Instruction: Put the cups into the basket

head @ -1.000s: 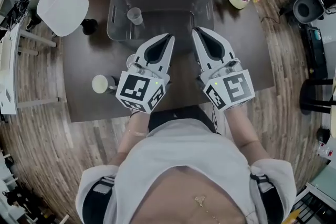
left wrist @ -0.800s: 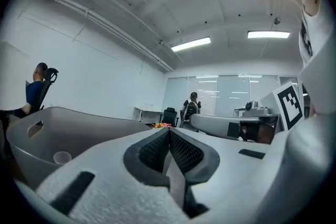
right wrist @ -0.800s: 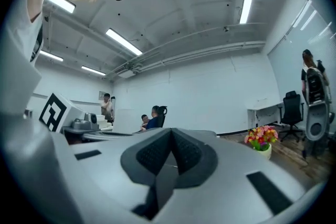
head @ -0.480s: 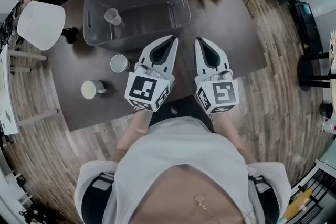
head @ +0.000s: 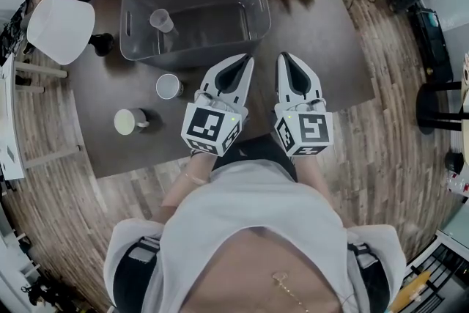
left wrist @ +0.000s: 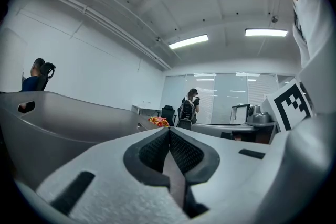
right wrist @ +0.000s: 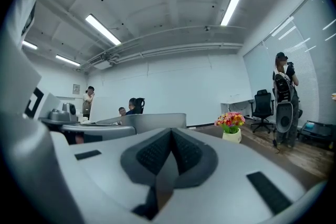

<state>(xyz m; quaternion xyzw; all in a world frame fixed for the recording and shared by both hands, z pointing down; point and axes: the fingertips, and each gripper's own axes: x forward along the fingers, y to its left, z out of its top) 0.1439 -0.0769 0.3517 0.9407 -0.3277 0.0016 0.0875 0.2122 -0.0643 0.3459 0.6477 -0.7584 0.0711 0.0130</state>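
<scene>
Left hand-held gripper: shut tight, holds nothing, low over the worktop.
Right hand-held gripper: shut too, empty.
Cream mug: on the worktop, left side. Looks hard and heavier. Pinch its wall at the rim.
Clear cup: just before the basket. Looks light, thin, slippery. Squeeze softly.
Basket: far side, with a third cup inside.
Change: a second ago the left hand-held gripper hid the clear cup. Now it shows.

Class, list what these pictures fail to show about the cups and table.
Grey cup and mug: missing in both gripper views, blocked by each claw's own body.
Clear cup: left gripper view, behind the basket wall.
Table beneath left claw and right claw: head view, covered by them.
</scene>
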